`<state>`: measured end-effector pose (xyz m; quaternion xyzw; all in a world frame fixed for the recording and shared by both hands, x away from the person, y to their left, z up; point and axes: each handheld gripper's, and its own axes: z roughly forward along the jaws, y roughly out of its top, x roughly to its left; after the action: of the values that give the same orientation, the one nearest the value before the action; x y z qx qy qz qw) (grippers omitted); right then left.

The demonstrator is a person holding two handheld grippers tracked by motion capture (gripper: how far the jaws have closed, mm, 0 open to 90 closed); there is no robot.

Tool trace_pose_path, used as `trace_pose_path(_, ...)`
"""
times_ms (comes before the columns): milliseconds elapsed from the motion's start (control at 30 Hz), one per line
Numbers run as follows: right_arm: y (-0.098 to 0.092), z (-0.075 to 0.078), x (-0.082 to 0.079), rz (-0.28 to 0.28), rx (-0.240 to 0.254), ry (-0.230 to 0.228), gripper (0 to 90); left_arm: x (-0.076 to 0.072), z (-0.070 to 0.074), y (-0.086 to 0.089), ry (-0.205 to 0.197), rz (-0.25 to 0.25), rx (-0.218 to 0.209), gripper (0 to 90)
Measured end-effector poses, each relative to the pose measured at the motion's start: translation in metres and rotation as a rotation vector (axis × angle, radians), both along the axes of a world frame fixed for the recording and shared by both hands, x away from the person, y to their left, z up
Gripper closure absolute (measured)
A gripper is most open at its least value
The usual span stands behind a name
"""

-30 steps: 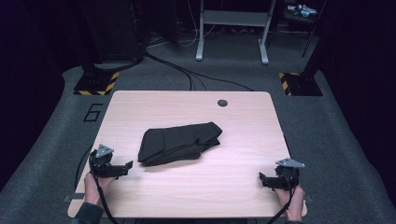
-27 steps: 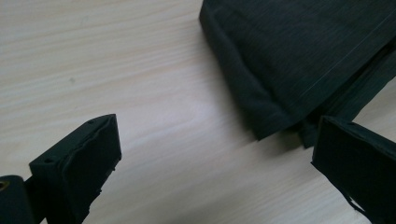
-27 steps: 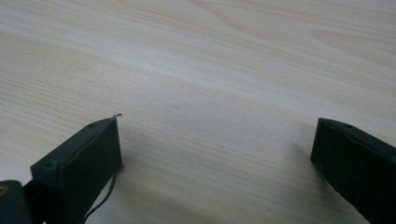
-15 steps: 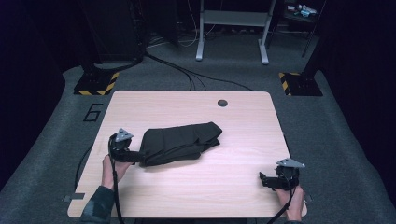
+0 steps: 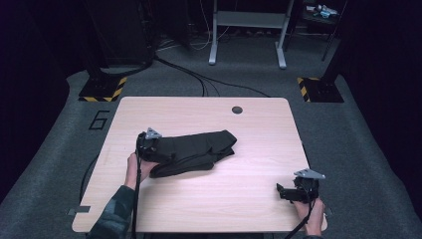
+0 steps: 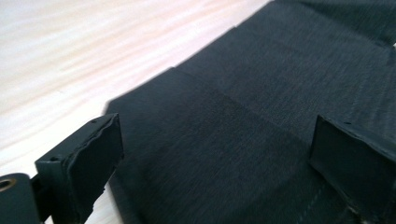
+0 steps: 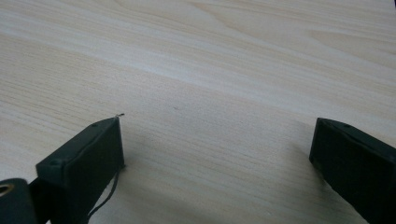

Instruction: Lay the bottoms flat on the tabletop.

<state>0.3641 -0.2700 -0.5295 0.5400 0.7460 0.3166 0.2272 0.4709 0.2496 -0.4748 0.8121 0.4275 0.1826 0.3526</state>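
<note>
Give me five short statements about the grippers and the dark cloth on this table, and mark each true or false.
1. The left gripper is open, with the folded black cloth between its jaws. True.
2. The right gripper is shut on a corner of the cloth. False: it is open over bare wood, apart from the cloth, near the table's front right corner.
3. The cloth is spread out flat in a single layer. False: it lies folded, with stepped layers visible in the left gripper view.
4. The left gripper is at the cloth's left end in the high view. True.
5. The cloth hangs over the table's edge. False: it lies wholly on the tabletop, near the middle.
</note>
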Motion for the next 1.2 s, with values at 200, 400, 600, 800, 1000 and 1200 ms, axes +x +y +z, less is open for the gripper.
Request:
trace_pose_path(200, 0.0, 0.0, 0.0, 0.001, 0.0, 0.0, 2.4, 0.004, -0.014, -0.006, 0.037, -0.012, -0.007, 3.9)
trace_pose_path(400, 0.0, 0.0, 0.0, 0.001, -0.001, -0.001, 2.5, -0.002, -0.019, -0.014, 0.034, -0.035, -0.003, 4.7)
trace_pose_path(600, 0.0, 0.0, 0.0, -0.001, 0.0, -0.002, 2.5, -0.009, -0.02, -0.028, 0.03, -0.063, 0.004, 4.7)
trace_pose_path(800, 0.0, 0.0, 0.0, 0.001, -0.001, -0.001, 2.6, -0.017, -0.021, -0.042, 0.021, -0.07, -0.008, 4.7)
trace_pose_path(1000, 0.0, 0.0, 0.0, 0.002, -0.001, -0.001, 2.6, -0.023, -0.021, -0.052, 0.024, -0.085, -0.016, 4.6)
trace_pose_path(1200, 0.0, 0.0, 0.0, -0.001, 0.001, -0.001, 2.9, -0.032, -0.023, -0.064, 0.021, -0.097, -0.03, 4.6)
